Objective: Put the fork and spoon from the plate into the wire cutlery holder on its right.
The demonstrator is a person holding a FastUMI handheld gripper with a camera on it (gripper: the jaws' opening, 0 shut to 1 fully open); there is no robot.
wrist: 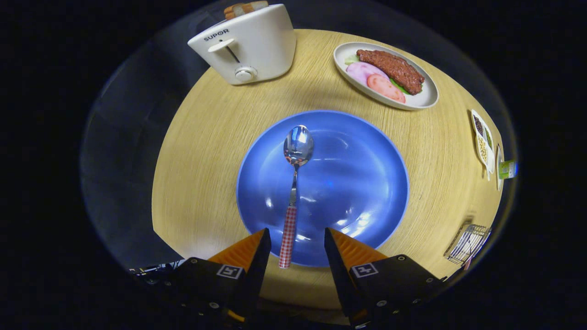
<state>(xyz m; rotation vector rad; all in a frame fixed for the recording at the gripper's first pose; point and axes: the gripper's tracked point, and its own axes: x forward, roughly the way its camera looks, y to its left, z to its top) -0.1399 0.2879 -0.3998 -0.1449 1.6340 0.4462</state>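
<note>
The tongs point(296, 243) stand wide apart and hold nothing. The checked handle of the spoon point(293, 192) lies in the gap between the two fingers, nearer to the left one, and no finger touches it. The spoon points straight away toward 12 o'clock, its end resting over the near rim of the blue plate point(348, 192) and its bowl close to the plate's middle.

I see no fork on the plate. Something with a red handle seems to stand already in the wire cutlery holder point(467, 243), which is at about 4 o'clock from the plate, near the bench edge; it is too small to be sure. So I judge the spoon is the step in hand.

To do it well, I would shift the tongs a little to the left so the handle sits centred, go down until the tips are level with it, and close on the checked part, not on the thin metal neck. The rim lifts the handle end slightly, which should help the tips get a grip.

Farther away, at 11 o'clock, a white toaster point(245, 46) holds bread slices. At 1 o'clock an oval dish point(429, 98) carries meat and slices. At 3 o'clock a small tray point(482, 140) sits at the edge.

The bench point(206, 151) is round, of pale wood grain, and the room around it is dark.
</note>
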